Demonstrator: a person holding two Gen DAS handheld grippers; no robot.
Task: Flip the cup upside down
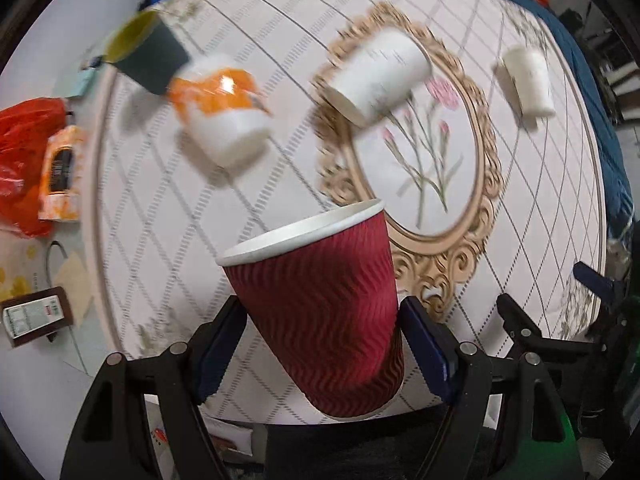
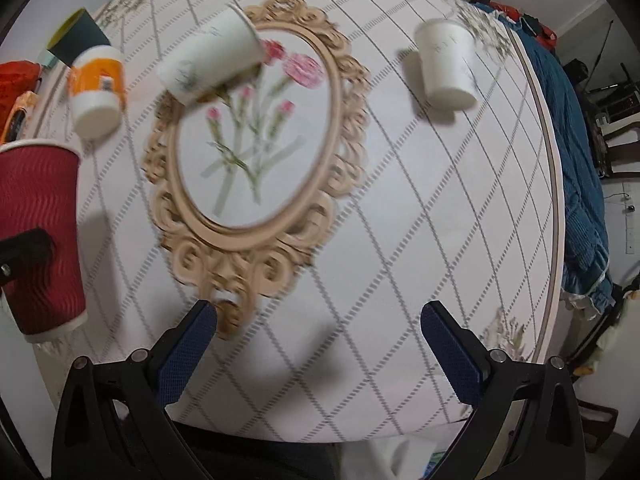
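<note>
We hold the left tongs (image 1: 320, 336) clamped on the red ripple-walled cup (image 1: 320, 312), one blue pad (image 1: 426, 348) against each side of its lower wall. The cup is raised above the counter (image 1: 280, 208), tilted, with its white rim uppermost and its base toward the camera. In the right wrist view the same cup (image 2: 40, 236) appears at the far left edge, with a black finger of the left tongs across its wall.

We hold the right tongs (image 2: 320, 316) spread wide with nothing between the pads, above the near edge of the counter (image 2: 400, 240).

Beyond the tongs, the cloth bears an oval ornate frame print (image 2: 256, 152) with pink flowers. A white cup (image 2: 210, 60) stands inverted on the far-left part of that print. An orange-and-white cup (image 2: 96, 88) stands inverted to its left, with a dark cup with a yellow interior (image 2: 78, 36) just behind it. Another white cup (image 2: 446, 64) stands inverted to the right, well apart from the others.
</note>
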